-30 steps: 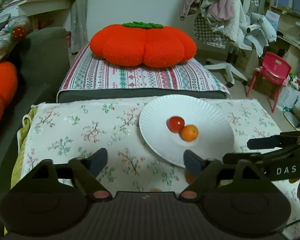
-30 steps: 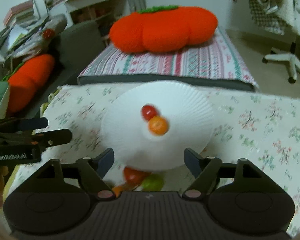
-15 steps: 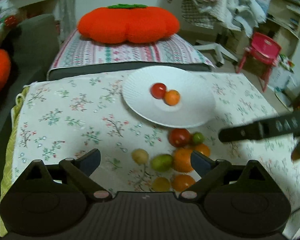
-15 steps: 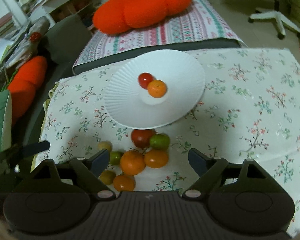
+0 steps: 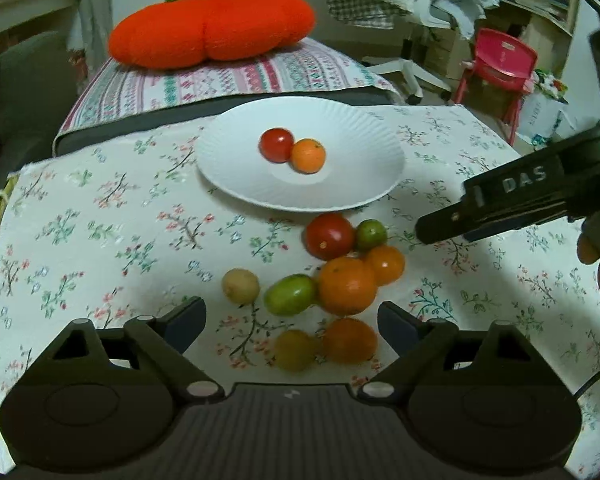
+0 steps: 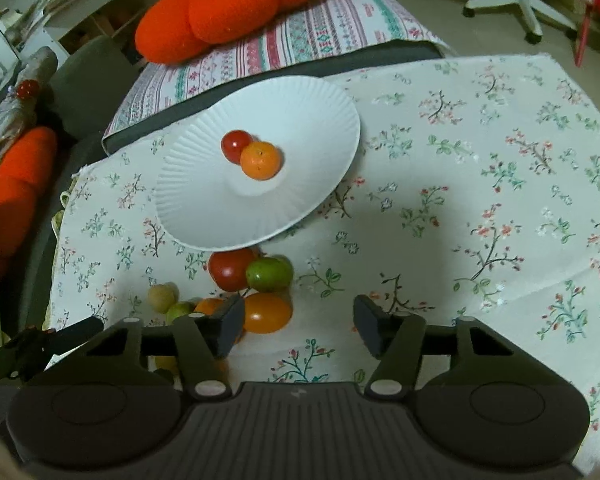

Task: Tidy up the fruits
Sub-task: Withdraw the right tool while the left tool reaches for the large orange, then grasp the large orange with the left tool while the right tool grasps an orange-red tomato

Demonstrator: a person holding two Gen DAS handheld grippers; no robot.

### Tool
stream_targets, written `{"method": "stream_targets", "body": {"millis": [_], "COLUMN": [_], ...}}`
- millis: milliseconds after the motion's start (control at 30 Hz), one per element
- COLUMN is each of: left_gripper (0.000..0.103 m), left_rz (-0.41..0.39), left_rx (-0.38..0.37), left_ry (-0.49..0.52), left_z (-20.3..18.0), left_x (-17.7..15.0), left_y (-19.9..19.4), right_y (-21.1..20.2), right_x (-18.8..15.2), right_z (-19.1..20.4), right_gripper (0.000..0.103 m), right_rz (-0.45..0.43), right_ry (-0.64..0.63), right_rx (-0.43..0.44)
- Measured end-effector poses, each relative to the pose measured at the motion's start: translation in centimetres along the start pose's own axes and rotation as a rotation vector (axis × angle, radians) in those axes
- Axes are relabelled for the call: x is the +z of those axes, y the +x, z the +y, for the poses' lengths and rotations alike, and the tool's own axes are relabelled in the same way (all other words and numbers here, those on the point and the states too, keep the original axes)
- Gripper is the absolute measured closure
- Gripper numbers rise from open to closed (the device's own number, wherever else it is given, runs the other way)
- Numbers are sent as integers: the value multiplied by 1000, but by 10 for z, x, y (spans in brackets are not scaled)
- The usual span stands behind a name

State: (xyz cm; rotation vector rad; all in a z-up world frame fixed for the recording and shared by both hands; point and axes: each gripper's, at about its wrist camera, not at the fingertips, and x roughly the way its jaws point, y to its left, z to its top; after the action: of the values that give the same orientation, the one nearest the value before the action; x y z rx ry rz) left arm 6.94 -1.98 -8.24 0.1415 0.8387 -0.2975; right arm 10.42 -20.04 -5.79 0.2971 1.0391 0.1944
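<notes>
The loose fruit lay in a tight cluster on the floral-cloth tabletop, just in front of the white fluted paper plate. The plate already held a small red tomato touching a small orange fruit.

**Claw state.** The left claw stood open and empty, with the cluster lying ahead between its fingers. The right claw was also open and empty; its left finger stood just beside an oval orange fruit.

**Risks.**
- The fruits were round and packed together. A large red tomato, a round green fruit, a large orange citrus and an oval green fruit touched one another. A finger pushed into the cluster would likely nudge the neighbours and set them rolling.
- A soft tomato squeezed hard would probably bruise or split.
- The paper plate was light and its near rim lay just beside the red tomato. A knock could shift or tip it and spill the two fruits inside.
- Both claws were near the same cluster, so a collision between them was possible.

**Surroundings.** A pale yellowish round fruit lay slightly apart to the left, and appeared the easiest to take. A dull yellow fruit and another orange fruit lay nearest the left claw. Beyond the tabletop stood a striped cushion with a large orange pumpkin-shaped pillow, and a red child's chair to the right. None of these obstructed the work.
</notes>
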Motion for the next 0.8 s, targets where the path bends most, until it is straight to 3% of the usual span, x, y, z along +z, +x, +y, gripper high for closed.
{"method": "stream_targets", "body": {"millis": [200, 433, 633, 700, 800], "left_gripper": [28, 38, 57, 72, 72], "left_rz": [-43, -60, -39, -36, -32], "left_rx": [-31, -51, -38, -62, -76], "left_ry": [47, 169, 266, 259, 238], "left_z": [-14, -30, -34, -34, -29], "left_x": [7, 11, 4, 5, 5], "left_y": [8, 27, 43, 42, 39], "right_y": [4, 3, 14, 16, 18], "right_x": [1, 7, 4, 3, 2], "right_z": [7, 4, 3, 2, 3], "right_gripper": [53, 53, 53, 53, 53], "right_rz": [-5, -18, 7, 12, 16], "right_ry": [-19, 21, 16, 20, 11], "right_rx": [0, -18, -38, -37, -29]}}
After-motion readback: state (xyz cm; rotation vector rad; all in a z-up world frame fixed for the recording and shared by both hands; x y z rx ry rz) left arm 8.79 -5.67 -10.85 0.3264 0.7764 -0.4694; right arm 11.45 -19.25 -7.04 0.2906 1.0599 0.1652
